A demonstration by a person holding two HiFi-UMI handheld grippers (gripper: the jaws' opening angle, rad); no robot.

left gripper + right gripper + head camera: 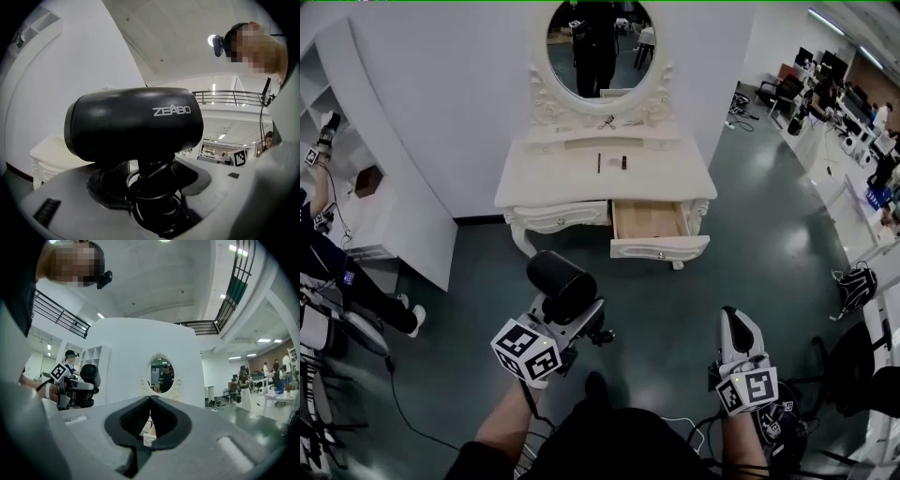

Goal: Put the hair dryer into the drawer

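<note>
Gripping the hair dryer point(133, 123), the left tool point(152, 186) stands wide.

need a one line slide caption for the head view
Left gripper holds a black hair dryer in front of a white dressing table with one drawer open

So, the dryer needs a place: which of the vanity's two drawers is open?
The right-hand drawer in the head view, pulled out with its bare wooden inside showing; the left-hand drawer is shut flush.
</note>
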